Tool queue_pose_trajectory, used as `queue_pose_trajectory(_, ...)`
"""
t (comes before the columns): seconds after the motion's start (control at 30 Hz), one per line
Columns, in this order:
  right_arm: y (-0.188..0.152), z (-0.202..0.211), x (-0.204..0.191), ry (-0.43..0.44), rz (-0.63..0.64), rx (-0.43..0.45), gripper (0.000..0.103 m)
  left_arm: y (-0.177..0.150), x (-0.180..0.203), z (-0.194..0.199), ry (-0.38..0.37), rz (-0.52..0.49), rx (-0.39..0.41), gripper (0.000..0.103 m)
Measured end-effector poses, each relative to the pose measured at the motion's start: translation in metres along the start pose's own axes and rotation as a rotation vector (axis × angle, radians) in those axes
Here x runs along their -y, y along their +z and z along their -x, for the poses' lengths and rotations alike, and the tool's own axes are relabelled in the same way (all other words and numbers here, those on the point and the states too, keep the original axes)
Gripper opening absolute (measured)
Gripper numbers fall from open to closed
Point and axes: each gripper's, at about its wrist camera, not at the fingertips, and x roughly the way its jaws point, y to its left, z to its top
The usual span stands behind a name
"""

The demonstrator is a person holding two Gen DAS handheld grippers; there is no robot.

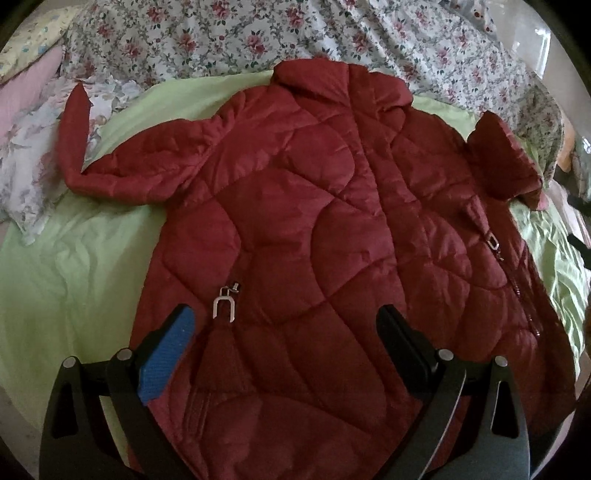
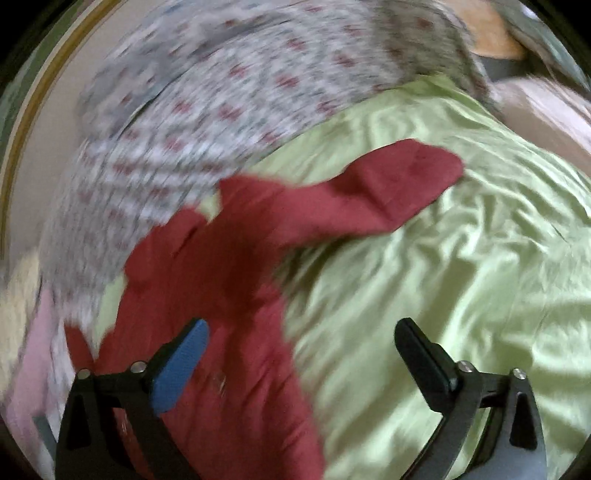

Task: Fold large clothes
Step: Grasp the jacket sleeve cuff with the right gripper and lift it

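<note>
the red quilted jacket (image 1: 314, 229) is lying spread flat on the green sheet (image 1: 74, 258), collar pointing toward the floral quilt (image 1: 258, 33) bunched at the far side of the bed.

left wrist view: the left gripper (image 1: 286, 325) is hovering over the lower part of the jacket with its jaws standing wide and nothing between the pads. this view alone is showing the whole garment: both sleeves extending outward, a metal zipper pull (image 1: 224, 303) lying just beside the blue pad, and a second pull (image 1: 493, 245) near the jacket's right edge. a pale floral pillow (image 1: 29, 166) is sitting at the left, with one sleeve end resting against it.

right wrist view: the picture is blurring heavily. the right gripper (image 2: 301, 338) is showing its jaws wide, with no cloth gripped; the jacket's edge is passing under the blue pad only. this view is showing one sleeve (image 2: 369, 192) stretching out across the green sheet (image 2: 461, 258), plus a wide expanse of bare sheet that the left view is showing only at its margin. the floral quilt (image 2: 207, 110) is filling the upper left. no stitching or zipper detail is readable here.
</note>
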Motion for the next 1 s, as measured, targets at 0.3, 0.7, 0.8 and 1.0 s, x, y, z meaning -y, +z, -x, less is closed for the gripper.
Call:
queue_pose_trajectory(0.3, 0.069, -0.083, 0.078, -0.043, -0.213, 0.038, 0.074, 0.002, 0.001, -0.020, -0.059, 0.031, -0.023, 0.100)
queue_pose_trajectory(0.7, 0.088, -0.087, 0.082, 0.045, -0.216, 0.153, 0.011, 0.008, -0.008, -0.036, -0.053, 0.068, -0.063, 0.100)
queue_pose_trajectory(0.8, 0.088, -0.069, 0.056, 0.101, -0.152, 0.178, 0.010, 0.008, -0.007, -0.037, -0.058, 0.064, -0.065, 0.100)
queue_pose_trajectory(1.0, 0.078, -0.035, -0.026, 0.271, 0.010, 0.213, 0.009, 0.004, -0.012, -0.032, -0.068, 0.071, -0.051, 0.100)
